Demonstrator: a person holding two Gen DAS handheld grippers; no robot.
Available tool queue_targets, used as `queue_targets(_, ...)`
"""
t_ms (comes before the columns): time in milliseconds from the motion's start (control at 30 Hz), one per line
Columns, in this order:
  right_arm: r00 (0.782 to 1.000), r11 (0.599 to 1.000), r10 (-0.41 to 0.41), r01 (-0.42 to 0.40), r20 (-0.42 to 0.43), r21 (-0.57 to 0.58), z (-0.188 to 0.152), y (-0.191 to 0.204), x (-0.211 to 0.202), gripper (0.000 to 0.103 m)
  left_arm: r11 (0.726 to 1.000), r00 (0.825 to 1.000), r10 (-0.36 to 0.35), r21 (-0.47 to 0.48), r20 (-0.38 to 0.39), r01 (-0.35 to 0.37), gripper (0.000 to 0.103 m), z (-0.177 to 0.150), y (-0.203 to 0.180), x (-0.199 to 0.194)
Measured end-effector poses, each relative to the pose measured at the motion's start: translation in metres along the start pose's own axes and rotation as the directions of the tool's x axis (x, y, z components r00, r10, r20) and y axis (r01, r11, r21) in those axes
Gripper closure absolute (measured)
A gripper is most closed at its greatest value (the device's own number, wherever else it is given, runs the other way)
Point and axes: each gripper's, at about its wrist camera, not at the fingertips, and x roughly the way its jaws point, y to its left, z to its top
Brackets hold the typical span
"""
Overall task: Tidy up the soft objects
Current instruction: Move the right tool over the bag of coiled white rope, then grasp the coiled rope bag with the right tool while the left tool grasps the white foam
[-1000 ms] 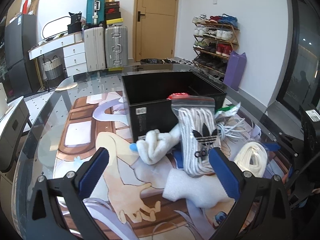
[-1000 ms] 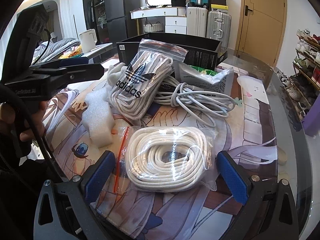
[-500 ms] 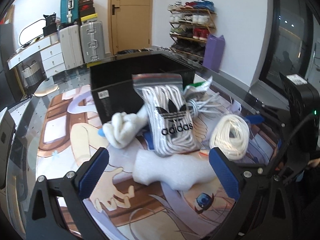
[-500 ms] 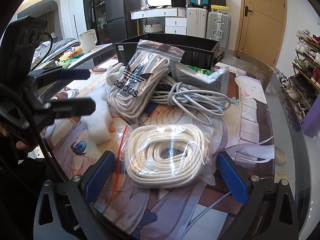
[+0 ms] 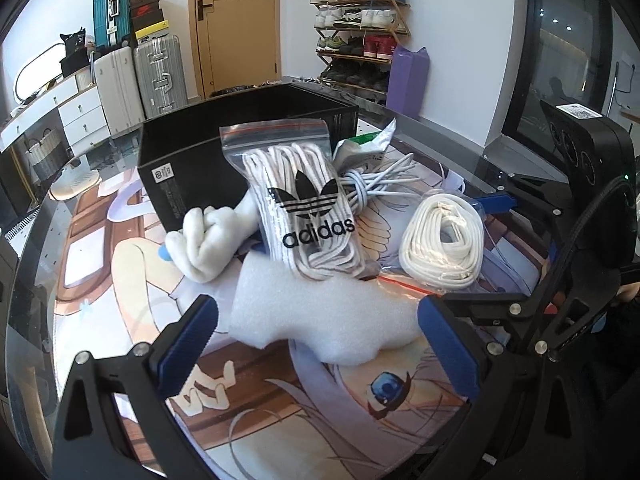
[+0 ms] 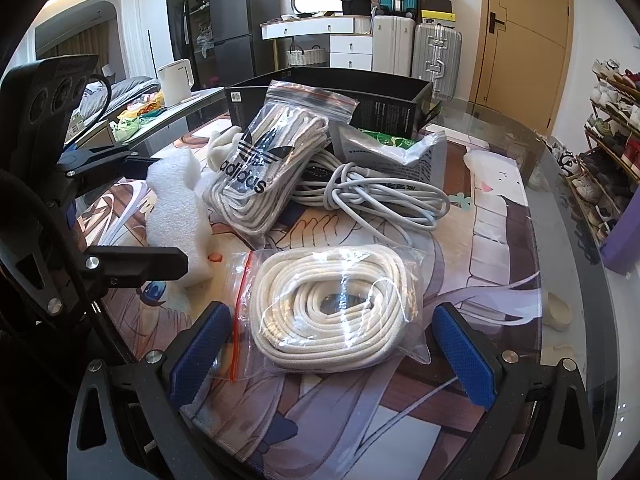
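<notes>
Task looks barely begun: the black box [image 5: 208, 160] at the far side shows nothing packed from here (inside mostly hidden), while the foam block [image 5: 320, 316], rolled white sock [image 5: 204, 240], adidas lace bag [image 5: 304, 208], grey cable bundle [image 6: 372, 196] and bagged white rope coil [image 6: 336, 312] all lie loose on the anime-print mat [image 5: 280, 408]. Left gripper [image 5: 320, 344] is spread wide w/ the foam block just ahead between its pads, right gripper [image 6: 328, 348] likewise spread around the rope coil, neither pinching anything. Mat covers a glass table [image 6: 568, 248]; room behind has suitcases [image 5: 160, 72], a wood door [image 5: 236, 20] & a shoe rack [image 5: 360, 32] at the right.
</notes>
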Motion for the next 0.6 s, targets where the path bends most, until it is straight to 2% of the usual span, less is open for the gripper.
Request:
queue_targets(167, 1.0, 1.0, 0.012, -0.012, -0.002, -0.003, 0.0, -0.001, 0.0, 0.001, 1.0, 1.0, -0.021, 0.003, -0.003, 0.021, 0.002, -0.002, -0.002, -0.001)
queue_targets(400, 1.0, 1.0, 0.018, -0.018, 0.0, -0.009, 0.002, -0.001, 0.002, 0.001, 1.0, 1.0, -0.015, 0.018, -0.022, 0.015, 0.002, -0.002, -0.004, 0.005)
queue_targets(467, 1.0, 1.0, 0.02, -0.02, -0.001, -0.011, 0.003, -0.001, 0.003, 0.001, 1.0, 1.0, 0.005, 0.018, -0.026, -0.005, 0.002, -0.002, -0.003, 0.007)
queue_targets(533, 1.0, 1.0, 0.022, -0.022, -0.001, -0.014, 0.004, 0.0, 0.003, 0.001, 1.0, 0.999, 0.01, 0.01, -0.036, -0.009, 0.012, 0.0, -0.003, 0.011)
queue_targets(600, 1.0, 0.999, 0.025, -0.025, -0.001, -0.022, 0.005, 0.001, 0.004, 0.003, 1.0, 0.999, 0.002, 0.001, -0.037, -0.002, 0.013, -0.001, 0.0, 0.012)
